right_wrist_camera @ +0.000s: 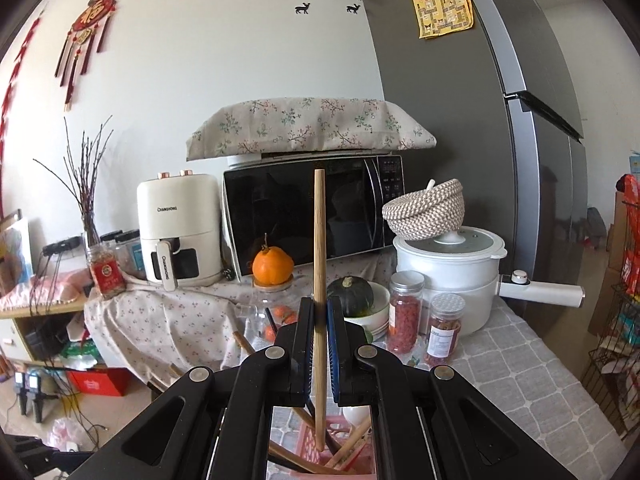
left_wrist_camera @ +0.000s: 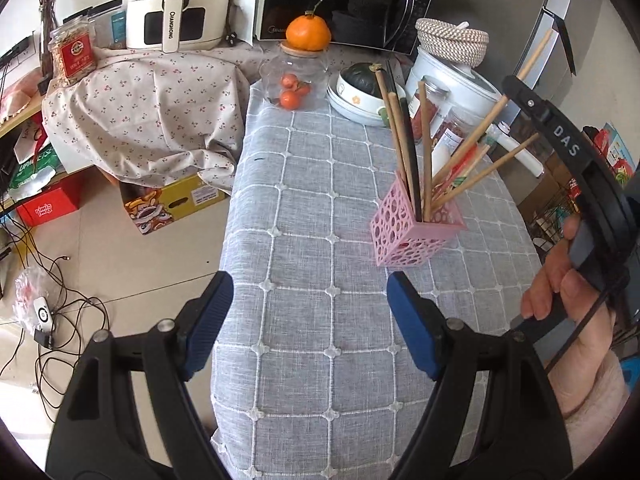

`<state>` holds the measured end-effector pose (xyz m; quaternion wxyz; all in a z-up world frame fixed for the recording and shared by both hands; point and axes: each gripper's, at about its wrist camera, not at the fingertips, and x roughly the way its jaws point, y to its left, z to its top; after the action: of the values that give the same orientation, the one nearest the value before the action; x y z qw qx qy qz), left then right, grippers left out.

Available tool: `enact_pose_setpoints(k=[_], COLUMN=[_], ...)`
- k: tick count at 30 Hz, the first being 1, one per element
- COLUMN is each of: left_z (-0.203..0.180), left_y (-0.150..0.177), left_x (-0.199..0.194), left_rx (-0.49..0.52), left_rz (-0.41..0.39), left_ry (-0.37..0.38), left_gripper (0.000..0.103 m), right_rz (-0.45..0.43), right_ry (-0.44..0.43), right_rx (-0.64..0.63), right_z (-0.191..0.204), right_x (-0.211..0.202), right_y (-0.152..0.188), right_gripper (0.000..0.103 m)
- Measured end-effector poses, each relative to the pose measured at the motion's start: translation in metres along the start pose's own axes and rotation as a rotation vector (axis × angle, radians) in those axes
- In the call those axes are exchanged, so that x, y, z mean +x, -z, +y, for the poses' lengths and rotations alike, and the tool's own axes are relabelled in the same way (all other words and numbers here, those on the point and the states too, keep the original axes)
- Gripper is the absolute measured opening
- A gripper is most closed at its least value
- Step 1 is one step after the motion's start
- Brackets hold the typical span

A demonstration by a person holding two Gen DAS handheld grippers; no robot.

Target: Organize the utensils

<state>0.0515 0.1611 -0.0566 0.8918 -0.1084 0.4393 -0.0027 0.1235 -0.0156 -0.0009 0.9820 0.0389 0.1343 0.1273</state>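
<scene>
Left tool [left_wrist_camera: 310, 324]: blue pads spread wide apart with nothing between them, hovering over the near part of the grey checked table [left_wrist_camera: 320, 220].
Right tool [right_wrist_camera: 320, 344]: pads pressed together on a single wooden chopstick [right_wrist_camera: 319, 248], which stands upright between them, its top rising in front of the microwave door and its lower tip hanging just above the holder; seen from the left wrist view, the tool sits at the right edge in the person's hand [left_wrist_camera: 560, 292].
Pink holder [left_wrist_camera: 412, 228]: a perforated square cup standing on the table toward its right side, directly beneath the right tool.
Chopsticks in holder [left_wrist_camera: 428, 160]: several wooden ones and one dark one stand inside, fanning outward and leaning right.
Middle of table: a clear glass jar [left_wrist_camera: 294, 80] with small oranges inside and a large orange [left_wrist_camera: 309, 33] on its lid; beside it a stack of bowls [left_wrist_camera: 356, 100] holding a dark green squash.
Far end: white pot [right_wrist_camera: 452, 272], microwave [right_wrist_camera: 312, 216], white air fryer [right_wrist_camera: 178, 228].
</scene>
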Motion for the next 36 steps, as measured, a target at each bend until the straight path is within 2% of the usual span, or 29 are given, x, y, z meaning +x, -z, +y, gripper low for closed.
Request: enact_pose_setpoints(k=[6,8,14,16,21,22,24,28,33,36], left_z=[-0.009,-0.012,-0.024,-0.029,-0.053,-0.059,-0.07,-0.093,-0.111,-0.121], left_y=[0.0,0.0,0.002,0.002,0.007,0.008,0.012,0.017,0.021,0.025], left_x=[0.003,0.003,-0.002,-0.005,-0.018,-0.02,-0.025,-0.035,-0.044,-0.048], left_rx=[0.029,0.042,0.071,0.074,0.104,0.111,0.126,0.143,0.155,0.154], left_rz=[0.011,0.01,-0.001,-0.004,-0.033,-0.04,-0.051,-0.076,-0.107,-0.123], left_ry=[-0.004,-0.015,-0.042,-0.042,-0.034,-0.036,-0.044,-0.08,-0.086,-0.076], left_gripper=[0.079,0.079,0.079,0.08,0.084,0.084,0.086,0.096,0.1,0.1], right_rz=[0.052,0.056,0.022,0.031,0.069,0.079,0.109,0.2,0.315,0.407], right_ry=[-0.003,-0.018,-0.08,-0.102,-0.126,-0.119,-0.094,-0.053,-0.009,0.048], right_rx=[0.033,0.046,0.085,0.102,0.054,0.032,-0.004,-0.041,-0.032,-0.029], right_z=[-0.009,-0.013,-0.026,-0.033,-0.051,-0.054,-0.061,-0.079,-0.108,-0.125], right_x=[0.012,0.009,-0.028,-0.043,-0.085,-0.094,-0.106,-0.123,-0.133,-0.133], right_y=[0.011,0.008,-0.017,-0.025,-0.04,-0.041,-0.041,-0.034,-0.021,-0.009], right_gripper=[0.007,0.011,0.044,0.051,0.077,0.079,0.085,0.09,0.094,0.101])
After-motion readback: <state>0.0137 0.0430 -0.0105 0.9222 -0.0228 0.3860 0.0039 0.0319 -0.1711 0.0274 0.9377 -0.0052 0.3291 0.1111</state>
